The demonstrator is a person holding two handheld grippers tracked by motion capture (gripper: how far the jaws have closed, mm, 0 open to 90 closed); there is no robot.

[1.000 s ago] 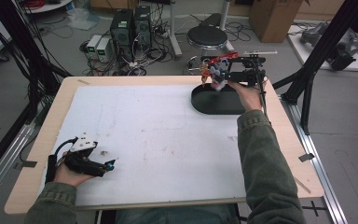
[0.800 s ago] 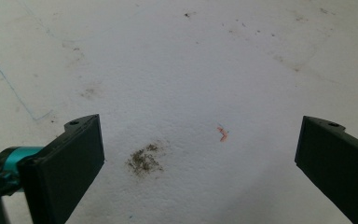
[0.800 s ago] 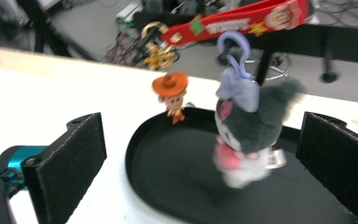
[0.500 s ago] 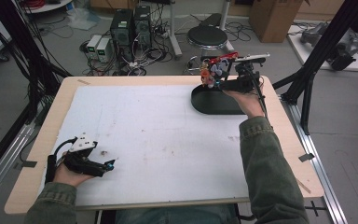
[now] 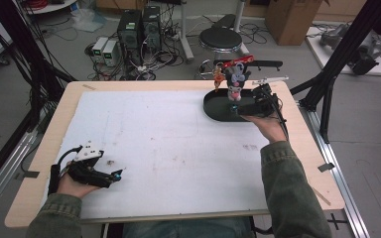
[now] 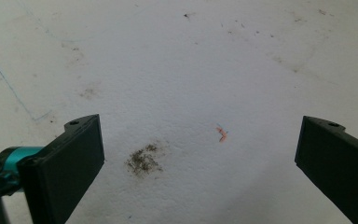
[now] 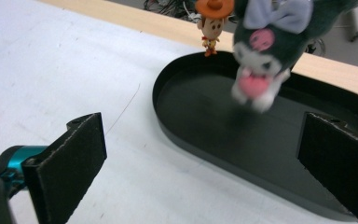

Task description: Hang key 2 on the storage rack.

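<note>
The plush toy sits in the black oval tray, at 1 o'clock on the tabletop. It is grey with a lilac bow, a white muzzle and pink patches. Judged light, soft and compressible; take hold across the body, not the bow. A small cowboy figure stands at the tray's far rim. Right gripper: fingers spread wide, empty. Left gripper, at 8 o'clock: fingers wide apart, empty.

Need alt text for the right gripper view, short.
A grey plush toy with a pink nose hangs blurred over a black oval tray, between the open right gripper jaws. A small cowboy-hat figure stands at the tray's far rim.
</note>
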